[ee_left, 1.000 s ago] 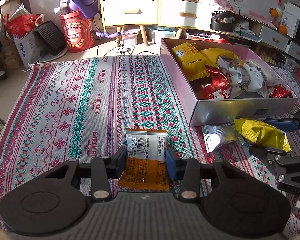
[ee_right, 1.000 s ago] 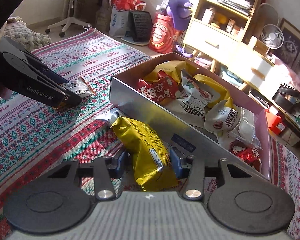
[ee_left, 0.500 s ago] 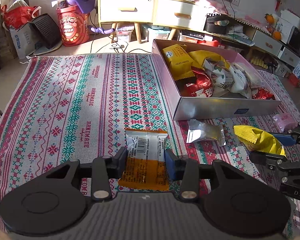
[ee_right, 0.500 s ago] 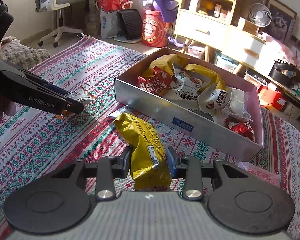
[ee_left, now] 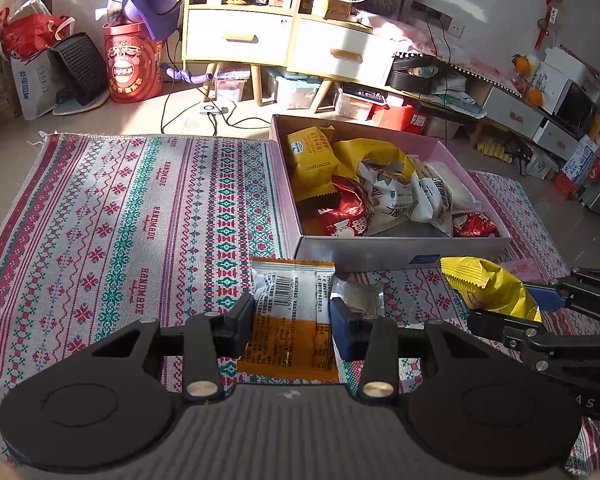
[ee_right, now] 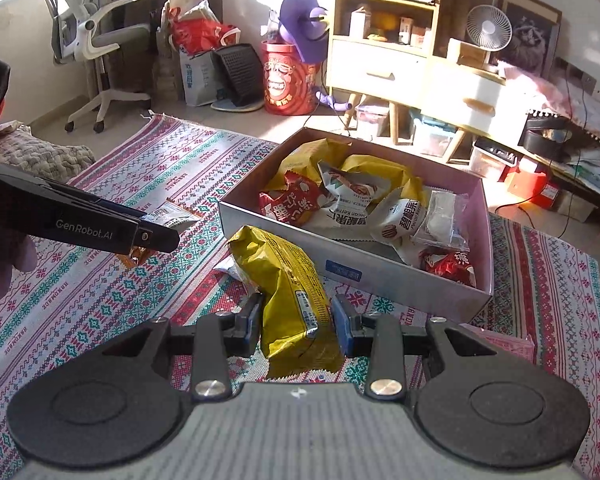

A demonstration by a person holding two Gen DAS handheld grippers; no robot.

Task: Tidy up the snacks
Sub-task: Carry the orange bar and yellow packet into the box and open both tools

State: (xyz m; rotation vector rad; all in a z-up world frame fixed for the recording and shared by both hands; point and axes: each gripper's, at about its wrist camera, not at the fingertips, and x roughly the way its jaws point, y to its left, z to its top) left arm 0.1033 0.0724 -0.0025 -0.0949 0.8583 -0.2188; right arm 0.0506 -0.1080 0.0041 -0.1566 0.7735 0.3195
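Note:
My left gripper (ee_left: 292,320) is shut on an orange-and-white snack packet (ee_left: 290,332) and holds it above the rug, in front of the box's near wall. My right gripper (ee_right: 296,320) is shut on a yellow snack bag (ee_right: 292,292), also lifted; the bag shows in the left wrist view (ee_left: 488,284) too. A pink open box (ee_left: 400,250) holds several snack packets, yellow, red and white. A small silver packet (ee_left: 360,296) lies on the rug in front of the box. The left gripper shows at the left of the right wrist view (ee_right: 156,236).
A patterned woven rug (ee_left: 120,220) covers the floor. Behind it stand a drawer cabinet (ee_left: 284,40), a red monkey bin (ee_left: 134,68) and cables. A pink flat packet (ee_right: 512,344) lies right of the box. An office chair (ee_right: 96,52) stands far left.
Both grippers have risen and pulled back, each carrying its packet off the rug. The box now sits farther away in both views.

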